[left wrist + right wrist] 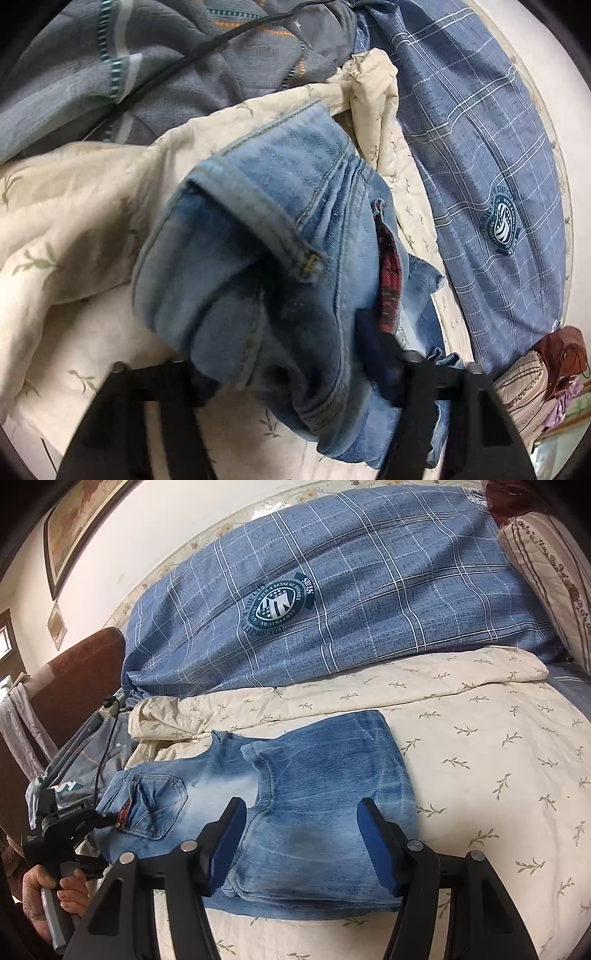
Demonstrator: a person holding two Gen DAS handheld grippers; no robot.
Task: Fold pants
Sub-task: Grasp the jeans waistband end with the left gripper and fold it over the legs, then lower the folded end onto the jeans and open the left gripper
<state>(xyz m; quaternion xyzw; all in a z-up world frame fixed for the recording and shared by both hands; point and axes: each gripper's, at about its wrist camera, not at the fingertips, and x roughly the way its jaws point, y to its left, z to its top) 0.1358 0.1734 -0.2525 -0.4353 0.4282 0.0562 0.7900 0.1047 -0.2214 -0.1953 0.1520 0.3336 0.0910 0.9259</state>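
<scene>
Folded blue jeans (295,805) are lying on a cream leaf-print quilt (480,757) on the bed; left tongs (295,373) are pinching their waistband end, while right tongs (301,845) are hovering spread above them

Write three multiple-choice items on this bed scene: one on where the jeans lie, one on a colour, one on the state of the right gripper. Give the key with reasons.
1. The jeans lie on:
A. a cream leaf-print quilt
B. a bare floor
C. a wooden chair

2. The plaid duvet behind them is:
A. red
B. blue
C. green

3. The right gripper is:
A. shut on a pillow
B. shut on a cable
C. open over the jeans

Key:
1 A, the cream leaf-print quilt shows all around the denim.
2 B, it is blue with white lines and a round emblem.
3 C, its fingers stand wide apart with denim visible between them.
</scene>
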